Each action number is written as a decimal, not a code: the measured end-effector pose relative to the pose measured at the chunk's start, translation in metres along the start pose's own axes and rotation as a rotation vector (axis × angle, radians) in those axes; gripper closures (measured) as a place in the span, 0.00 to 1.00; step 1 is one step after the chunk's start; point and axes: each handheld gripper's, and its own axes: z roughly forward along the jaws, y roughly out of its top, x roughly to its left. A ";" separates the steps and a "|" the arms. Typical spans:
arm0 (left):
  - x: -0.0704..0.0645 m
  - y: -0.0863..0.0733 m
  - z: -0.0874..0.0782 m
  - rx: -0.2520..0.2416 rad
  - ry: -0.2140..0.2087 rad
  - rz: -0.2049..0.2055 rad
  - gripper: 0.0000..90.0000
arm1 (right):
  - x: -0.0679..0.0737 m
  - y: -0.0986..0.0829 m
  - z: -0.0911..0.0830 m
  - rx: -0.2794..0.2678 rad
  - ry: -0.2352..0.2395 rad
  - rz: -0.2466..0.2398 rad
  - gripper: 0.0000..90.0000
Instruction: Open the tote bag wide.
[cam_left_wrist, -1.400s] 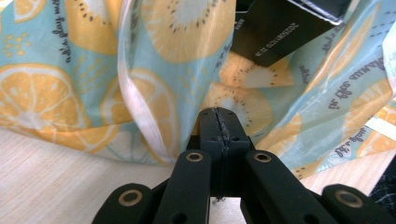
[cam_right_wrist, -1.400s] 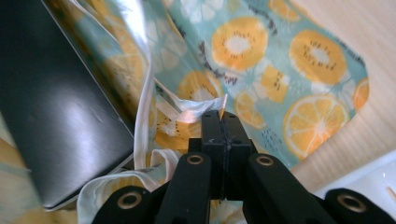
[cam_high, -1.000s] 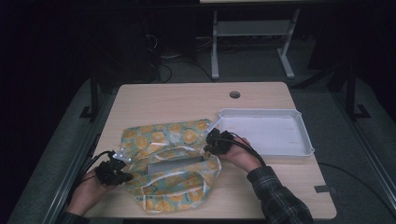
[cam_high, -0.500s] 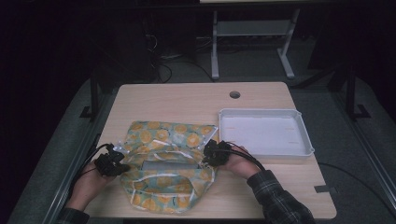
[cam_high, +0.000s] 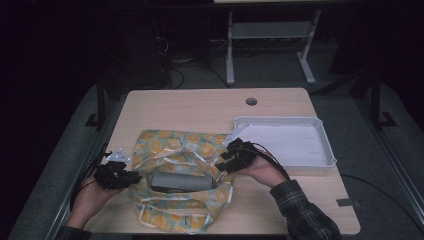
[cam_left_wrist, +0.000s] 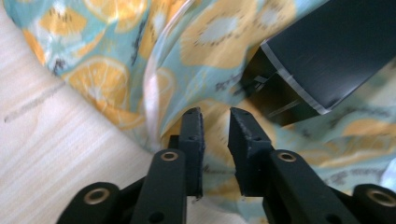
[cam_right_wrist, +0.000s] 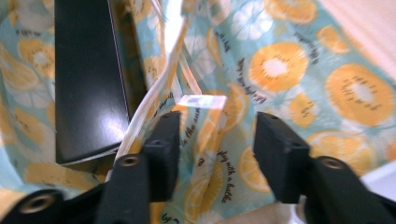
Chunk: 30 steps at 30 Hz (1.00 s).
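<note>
**Soft fruit-print bag with a dark box inside, held open from both sides**

The bag lies on the bench near the person's edge, between the two hands. It is thin cloth printed with orange slices, limp and creased, so it should be light but floppy; it will sag and fold wherever it is not held. Its pale handles and the hem of the mouth look like the firmest places to grip.

A dark, flat, rigid box lies inside the bag; its glossy face may slide on the cloth.

The left tool sits at the bag's left edge, jaws narrowly apart with fabric between them. The right tool is spread wide over a fold of the cloth by the handle, gripping nothing.

A white tray stands just right of the bag, with nothing in it.
</note>
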 end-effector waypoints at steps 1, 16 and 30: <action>-0.001 0.001 -0.002 -0.013 -0.006 0.003 0.81 | 0.002 0.002 -0.003 -0.003 -0.006 0.014 0.51; -0.025 0.017 -0.029 -0.153 -0.077 0.046 0.70 | 0.032 0.018 -0.042 -0.102 -0.010 -0.084 0.48; -0.063 0.011 -0.020 -0.100 -0.176 0.121 0.88 | 0.053 0.001 -0.030 -0.026 -0.004 -0.113 0.83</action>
